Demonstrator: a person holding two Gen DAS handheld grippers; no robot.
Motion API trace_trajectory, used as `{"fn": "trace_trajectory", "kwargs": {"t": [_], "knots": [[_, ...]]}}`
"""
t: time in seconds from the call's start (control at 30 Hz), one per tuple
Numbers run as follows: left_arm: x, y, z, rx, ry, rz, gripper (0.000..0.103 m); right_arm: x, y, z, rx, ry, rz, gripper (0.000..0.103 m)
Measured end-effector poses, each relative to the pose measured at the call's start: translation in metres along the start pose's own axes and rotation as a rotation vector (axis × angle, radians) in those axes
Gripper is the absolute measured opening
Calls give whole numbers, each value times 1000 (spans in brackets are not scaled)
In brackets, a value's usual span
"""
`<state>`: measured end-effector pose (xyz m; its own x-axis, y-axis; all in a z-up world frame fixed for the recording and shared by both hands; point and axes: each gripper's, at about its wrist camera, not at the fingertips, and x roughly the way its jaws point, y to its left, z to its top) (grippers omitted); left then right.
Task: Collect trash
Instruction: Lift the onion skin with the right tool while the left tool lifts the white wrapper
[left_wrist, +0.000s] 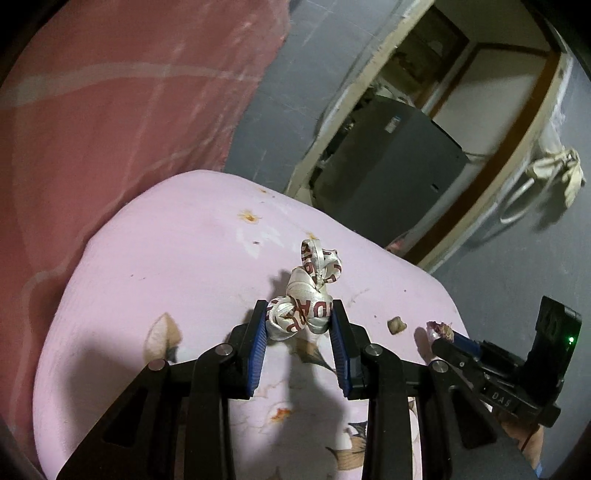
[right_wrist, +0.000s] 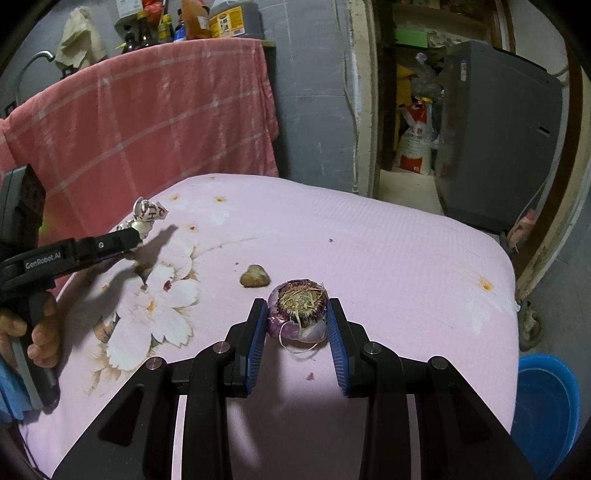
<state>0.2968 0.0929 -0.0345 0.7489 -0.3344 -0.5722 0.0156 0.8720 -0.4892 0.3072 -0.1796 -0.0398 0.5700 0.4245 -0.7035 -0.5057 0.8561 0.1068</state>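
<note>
**Two full grips, one scrap left, and nowhere obvious to drop them**

The left hand-held gripper (left_wrist: 299, 317) is clenched on a knotted white ribbon (left_wrist: 308, 291) with red lettering; only the lower loops sit between the blue pads, while the upper bow sticks out free beyond the tips. In the right wrist view the ribbon hangs clear above the pink flowered cloth (right_wrist: 369, 236) covering the counter. The right hand-held gripper (right_wrist: 297, 317) grasps a cut onion root end (right_wrist: 301, 304), purple skin and dry roots showing, low over the cloth.

Risks, as I judge them:

- The ribbon is slick and held by a small part of its bulk. A quick swing or roll of the wrist could let it slide out.
- The onion piece is rounded and its papery skin is loose. The pads may be gripping skin rather than flesh, so it could peel away and shed flakes; small purple bits already lie on the cloth.
- A brown scrap (right_wrist: 254, 276) lies just beside the onion piece. With both grippers occupied it is easy to overlook or knock off the edge.
- A blue tub (right_wrist: 546, 406) stands on the floor at the right; whether it is the bin I cannot tell.
</note>
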Motion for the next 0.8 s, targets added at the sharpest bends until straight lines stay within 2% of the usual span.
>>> {"fn": "trace_trajectory", "kwargs": {"t": [0.23, 0.43, 0.6, 0.8], "knots": [[-8, -6, -4, 22, -8, -1, 28, 1, 7, 4, -19, 5, 3, 30], [-11, -11, -10, 53, -19, -4, 28, -7, 5, 4, 12, -41, 24, 30], [-8, -19, -15, 92, -6, -3, 28, -6, 5, 8, 20, -42, 30, 30], [-7, -17, -14, 48, -13, 19, 28, 3, 13, 16, 8, -18, 35, 30]]}}
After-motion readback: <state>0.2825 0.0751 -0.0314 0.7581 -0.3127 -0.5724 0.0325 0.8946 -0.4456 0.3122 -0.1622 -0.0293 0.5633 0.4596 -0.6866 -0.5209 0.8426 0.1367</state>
